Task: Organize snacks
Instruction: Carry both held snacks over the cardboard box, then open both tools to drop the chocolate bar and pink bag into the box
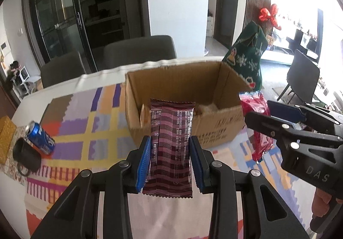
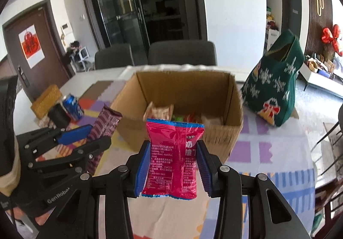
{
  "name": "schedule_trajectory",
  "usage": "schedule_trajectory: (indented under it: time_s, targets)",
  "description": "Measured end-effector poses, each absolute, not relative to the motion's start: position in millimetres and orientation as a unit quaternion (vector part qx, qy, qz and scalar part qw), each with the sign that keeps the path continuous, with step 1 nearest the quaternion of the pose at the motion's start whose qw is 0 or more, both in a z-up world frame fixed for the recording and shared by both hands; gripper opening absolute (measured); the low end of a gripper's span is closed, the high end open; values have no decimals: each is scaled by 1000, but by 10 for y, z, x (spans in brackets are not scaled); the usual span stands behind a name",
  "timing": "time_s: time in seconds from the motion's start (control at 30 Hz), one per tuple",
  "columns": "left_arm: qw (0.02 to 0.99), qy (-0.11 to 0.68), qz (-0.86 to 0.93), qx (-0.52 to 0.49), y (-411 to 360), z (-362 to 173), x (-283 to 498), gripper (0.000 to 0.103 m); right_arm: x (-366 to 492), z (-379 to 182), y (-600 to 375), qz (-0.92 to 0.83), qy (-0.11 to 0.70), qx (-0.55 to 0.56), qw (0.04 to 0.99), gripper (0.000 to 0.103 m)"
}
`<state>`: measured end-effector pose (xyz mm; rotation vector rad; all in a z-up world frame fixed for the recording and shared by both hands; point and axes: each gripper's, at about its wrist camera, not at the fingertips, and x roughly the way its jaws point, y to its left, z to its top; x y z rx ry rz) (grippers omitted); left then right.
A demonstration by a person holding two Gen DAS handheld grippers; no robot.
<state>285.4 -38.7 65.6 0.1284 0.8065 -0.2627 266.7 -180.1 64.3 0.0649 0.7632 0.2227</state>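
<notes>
Both tongs clenched on snacks above the counter (image 1: pixel 103 80): left tongs (image 1: pixel 169 161) w/ maroon wafer pack (image 1: pixel 170 149), right tongs (image 2: pixel 173 164) w/ pink packet (image 2: pixel 173 159). Carry step; next, prob. reach over cardboard box (image 2: pixel 216 138) rim, then release.

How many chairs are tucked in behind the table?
2 at the far edge: one dark chair on the left, another beside it, behind the cardboard box. A third stands apart to the right. Others may be hidden.
</notes>
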Motion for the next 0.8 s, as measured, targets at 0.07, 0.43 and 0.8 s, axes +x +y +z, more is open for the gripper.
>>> schedule_trajectory:
  time_s: [0.07, 0.43, 0.8]
  targets:
    - [910, 389, -126, 60, -422, 714, 2926, 36, 2727, 722, -1829, 108, 364, 34, 924, 43]
    - [909, 397, -126, 37, -494, 848, 3437, 36, 3184, 970, -1935, 100, 354, 33, 929, 43]
    - [902, 416, -109, 35, -556, 716, 3865, 42, 3628, 911, -1945, 87, 372, 32, 923, 43]
